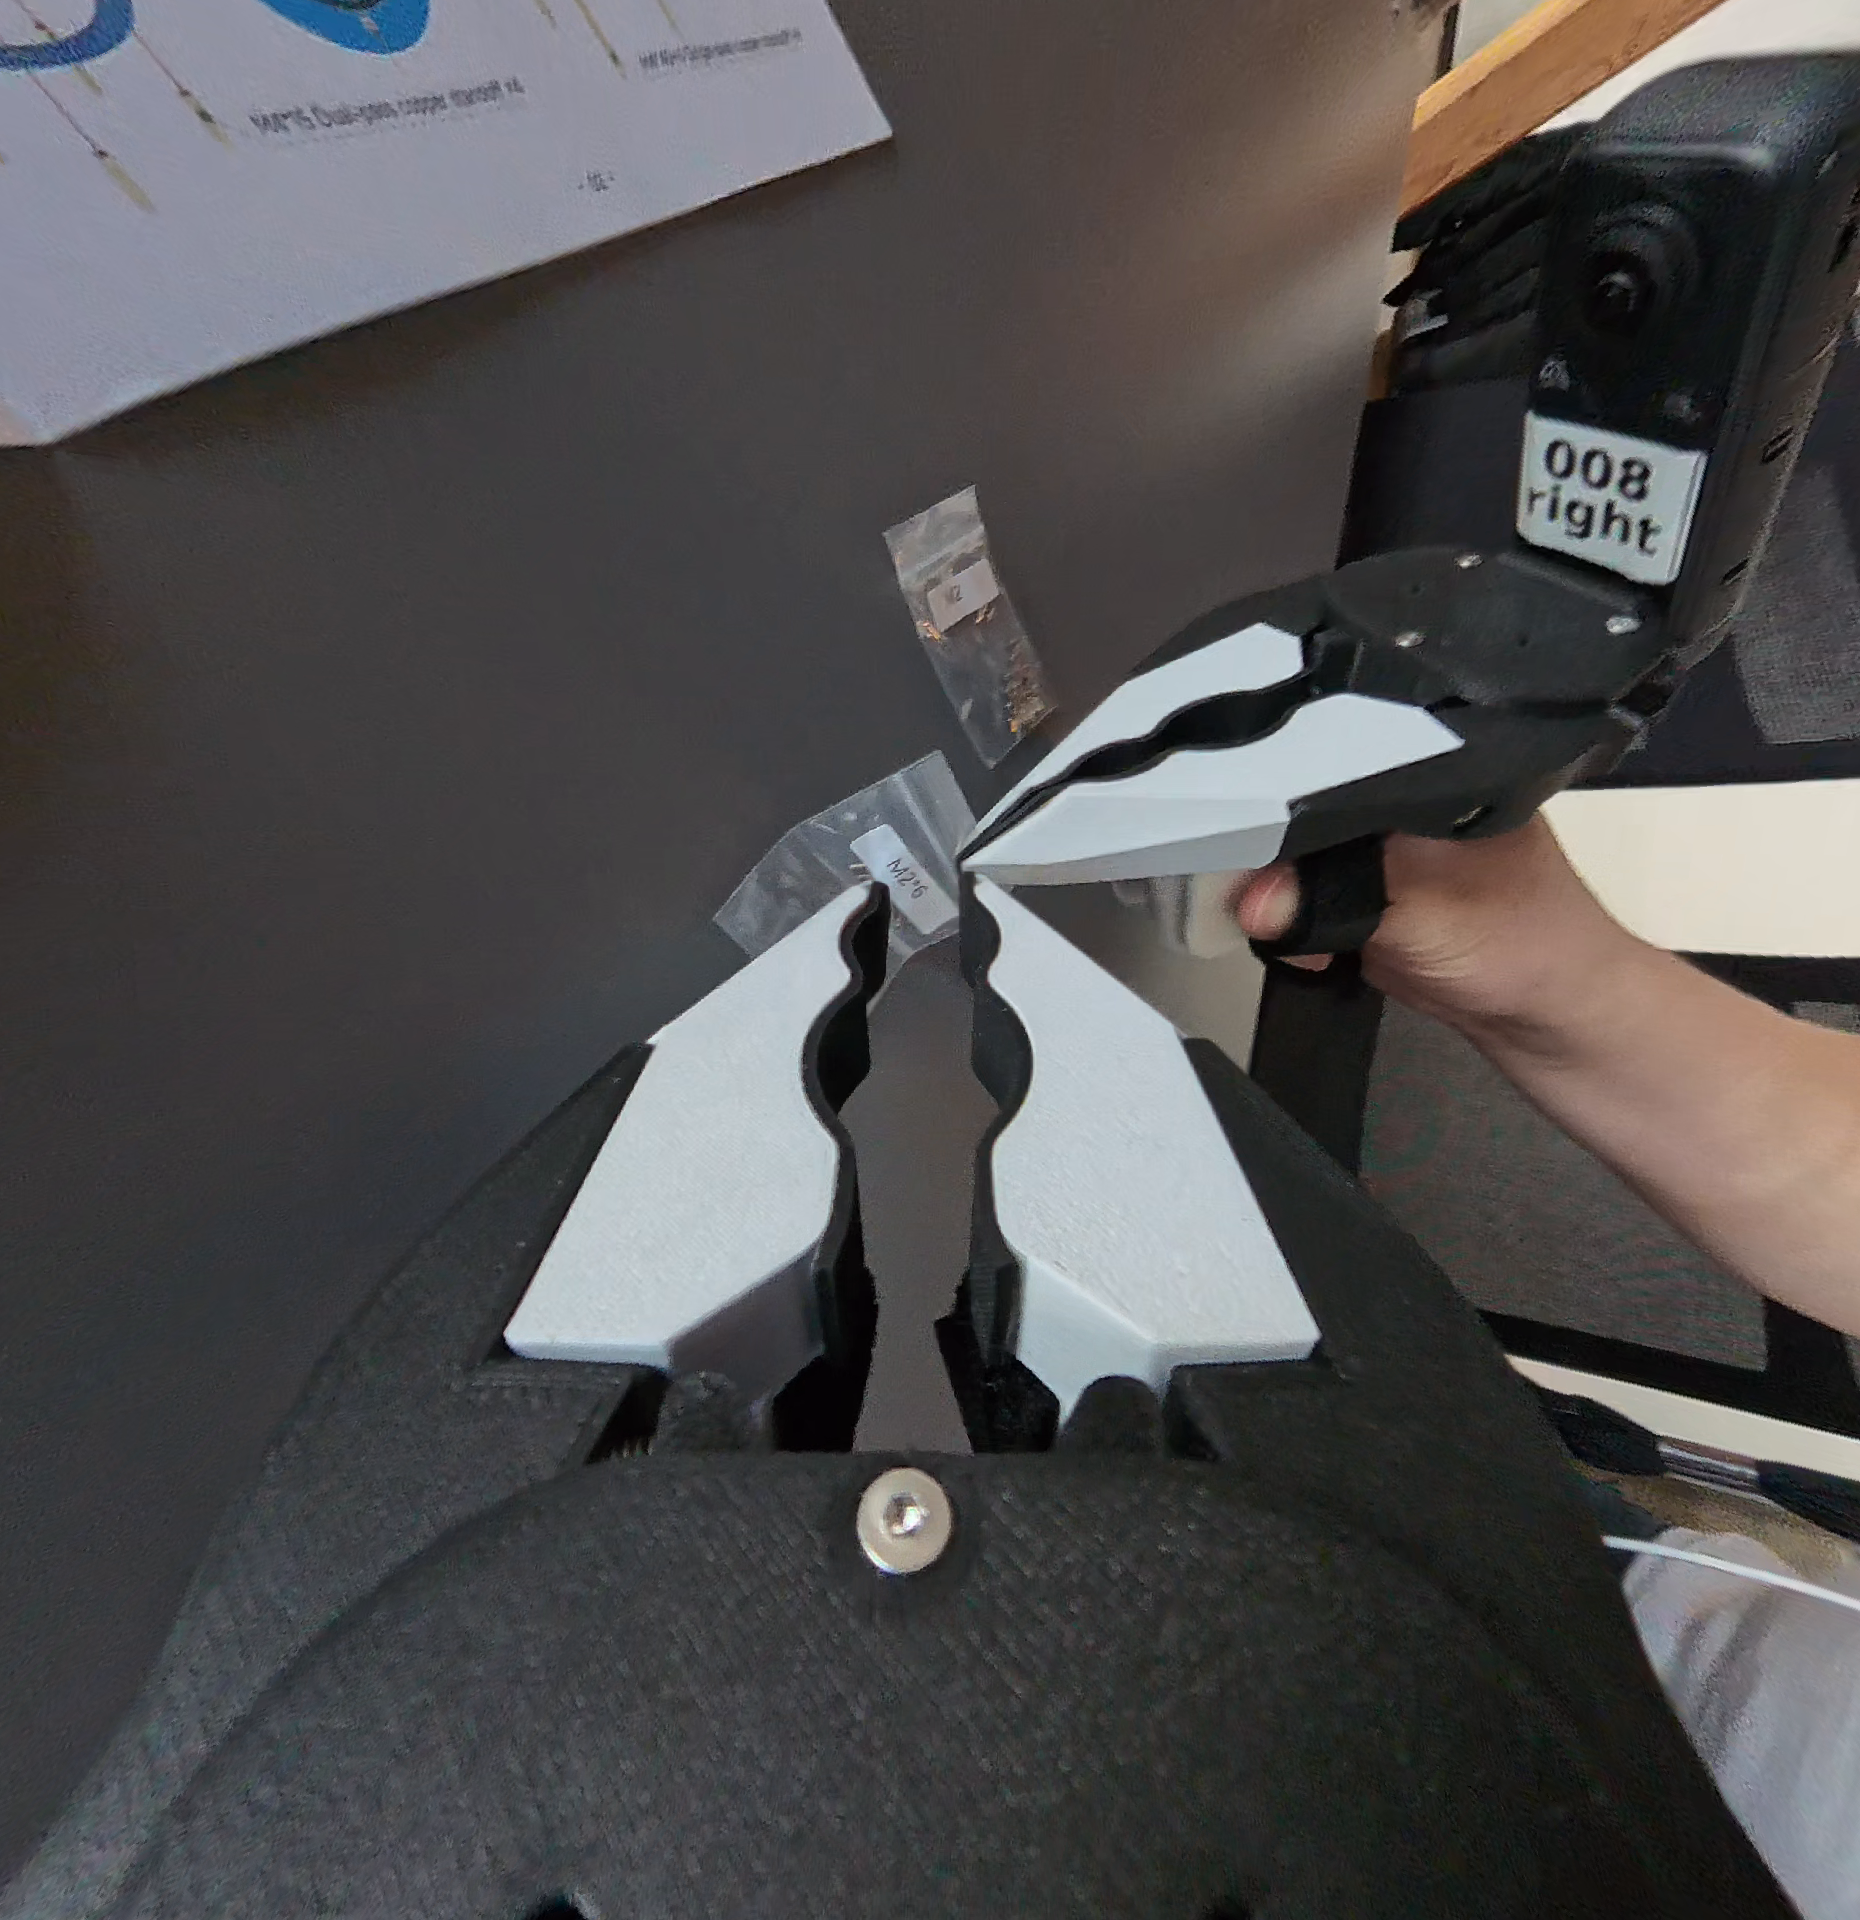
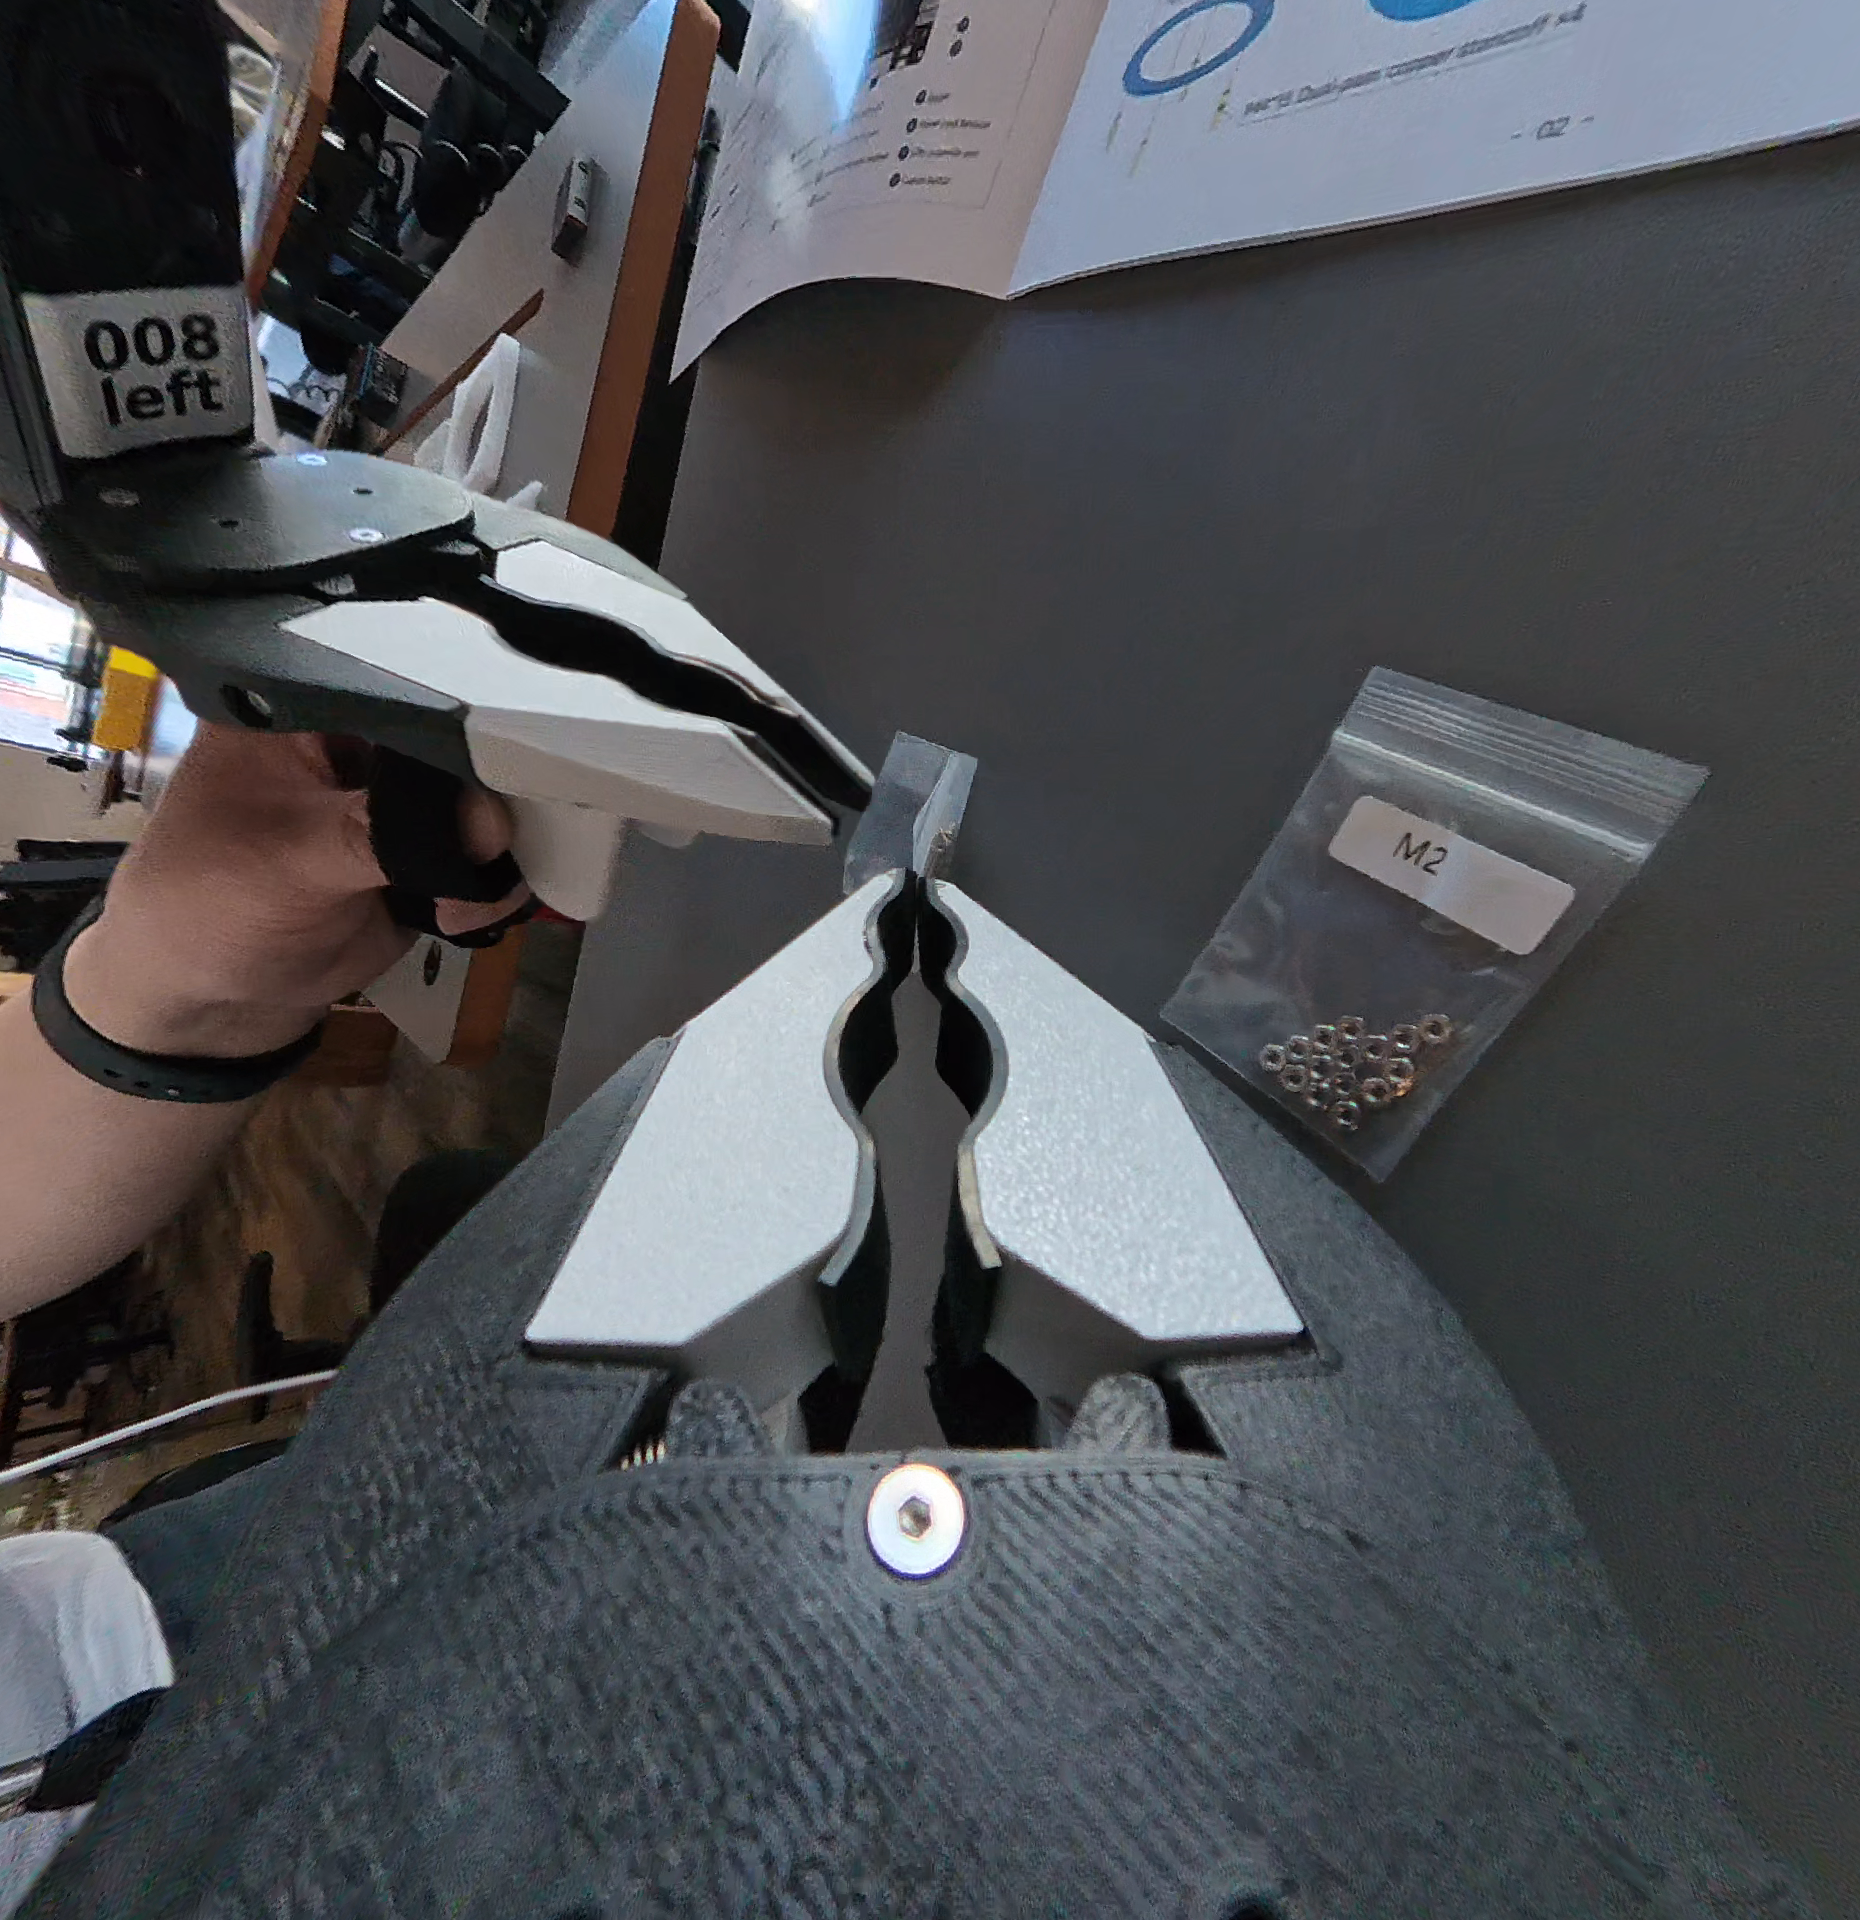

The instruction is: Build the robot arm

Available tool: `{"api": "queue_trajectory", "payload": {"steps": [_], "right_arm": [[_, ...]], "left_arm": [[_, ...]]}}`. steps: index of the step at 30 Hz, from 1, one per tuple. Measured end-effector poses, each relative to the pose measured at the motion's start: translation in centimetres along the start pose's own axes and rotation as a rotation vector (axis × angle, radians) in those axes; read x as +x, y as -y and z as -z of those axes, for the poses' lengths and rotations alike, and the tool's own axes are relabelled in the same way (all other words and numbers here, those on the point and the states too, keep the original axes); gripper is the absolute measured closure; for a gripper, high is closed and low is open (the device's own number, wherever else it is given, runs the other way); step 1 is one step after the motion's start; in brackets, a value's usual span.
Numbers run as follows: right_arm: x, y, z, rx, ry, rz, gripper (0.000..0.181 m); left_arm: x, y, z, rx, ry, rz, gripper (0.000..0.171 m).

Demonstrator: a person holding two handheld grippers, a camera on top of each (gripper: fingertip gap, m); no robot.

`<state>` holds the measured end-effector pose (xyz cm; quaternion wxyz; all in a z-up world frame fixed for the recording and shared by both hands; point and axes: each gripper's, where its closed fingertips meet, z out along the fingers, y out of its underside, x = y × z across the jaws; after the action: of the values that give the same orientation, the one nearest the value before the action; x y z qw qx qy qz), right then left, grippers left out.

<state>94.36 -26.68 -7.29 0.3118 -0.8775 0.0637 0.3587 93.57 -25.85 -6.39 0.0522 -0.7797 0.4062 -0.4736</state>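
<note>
A small clear zip bag (image 1: pixel 832 847) with a white label is lifted off the dark grey table (image 1: pixel 438 779). My right gripper (image 2: pixel 918 883) is shut on its edge; the bag (image 2: pixel 910 795) stands up just past the tips. In the left wrist view the right gripper (image 1: pixel 967 852) comes in from the right. My left gripper (image 1: pixel 921 888) is slightly open, with the labelled part of the bag between its tips. In the right wrist view the left gripper (image 2: pixel 853 805) reaches the bag's left side.
A second clear zip bag (image 2: pixel 1425 925) with several small metal nuts lies flat on the table, right of the grippers; it also shows in the left wrist view (image 1: pixel 967 623). A printed paper sheet (image 2: pixel 1425 125) lies at the far side. Shelving and a wooden post (image 2: pixel 635 312) stand beyond the table's left edge.
</note>
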Motion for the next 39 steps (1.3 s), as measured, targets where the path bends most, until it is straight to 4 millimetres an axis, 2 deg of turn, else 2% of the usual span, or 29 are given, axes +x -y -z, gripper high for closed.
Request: {"api": "queue_trajectory", "payload": {"steps": [4,11,21,33,36,38,39], "right_arm": [[-0.3,0.1,0.2,0.007,-0.024,0.053,0.181],[-0.1,0.6,0.8,0.059,0.040,-0.056,0.181],[0.3,1.7,1.3,0.094,0.046,-0.066,0.181],[0.4,2.1,1.1,0.118,0.051,-0.074,0.181],[0.5,2.3,1.0,0.131,0.061,-0.096,0.181],[0.5,2.4,0.8,0.140,0.068,-0.102,0.181],[0.5,2.4,0.7,0.139,0.067,-0.100,0.181]], "left_arm": [[0.4,0.6,0.3,-0.006,-0.010,0.029,0.164],[-0.1,2.5,1.9,0.072,0.008,0.098,0.169],[0.7,2.4,0.5,0.023,0.016,0.047,0.170],[0.0,3.2,0.2,0.064,0.034,0.089,0.169],[-0.2,3.2,0.0,0.074,0.026,0.122,0.164],[-0.1,3.2,-0.2,0.082,0.017,0.153,0.148],[0.1,3.3,-0.3,0.088,0.011,0.159,0.147]]}}
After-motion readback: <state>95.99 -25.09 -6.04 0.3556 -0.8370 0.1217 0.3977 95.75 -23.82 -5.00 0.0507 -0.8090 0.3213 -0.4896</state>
